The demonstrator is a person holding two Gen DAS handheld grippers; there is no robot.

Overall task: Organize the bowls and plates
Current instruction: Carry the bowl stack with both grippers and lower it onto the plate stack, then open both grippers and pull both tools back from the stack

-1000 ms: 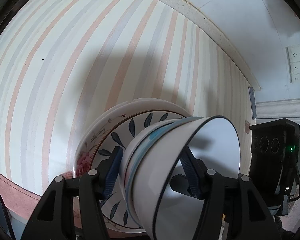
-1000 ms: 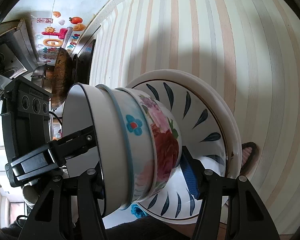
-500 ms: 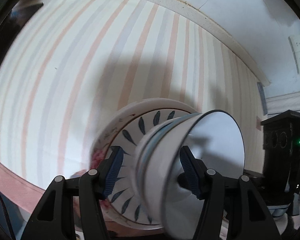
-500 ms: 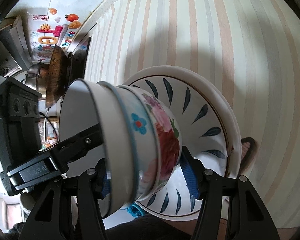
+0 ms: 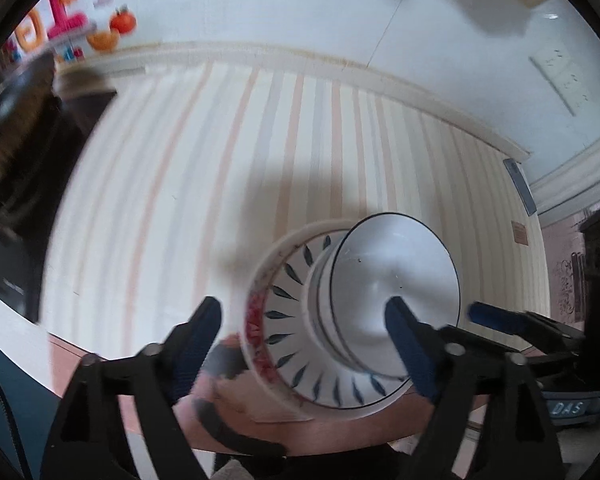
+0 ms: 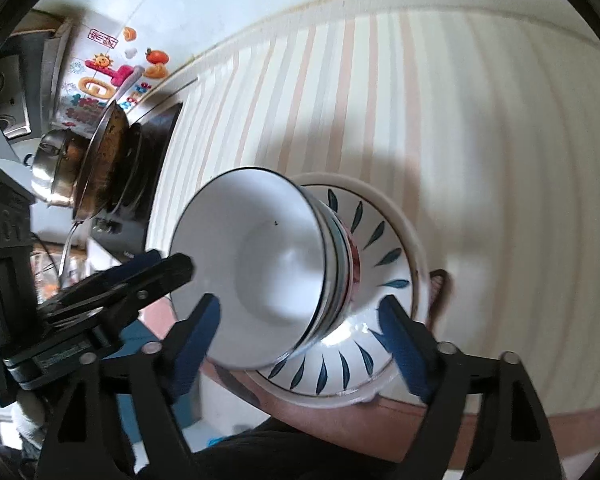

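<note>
Stack of white ceramic bowls [image 5: 388, 300] sits nested on blue-leaf patterned white plates [image 6: 380, 240] (striped tablecloth [image 5: 220, 160] underneath). Left gripper [image 5: 304, 340] and right gripper [image 6: 300, 336] have just been opening; jaws released, pads clear of the stack.

Left claw [image 5: 304, 344], right claw [image 6: 300, 340]: black angular arms, blue finger pads [image 5: 196, 336], silver screws.

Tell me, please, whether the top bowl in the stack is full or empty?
Empty: the top bowl shows a bare white inside in both wrist views, apart from a tiny dark speck. It sits nested on other bowls over the plates.
</note>
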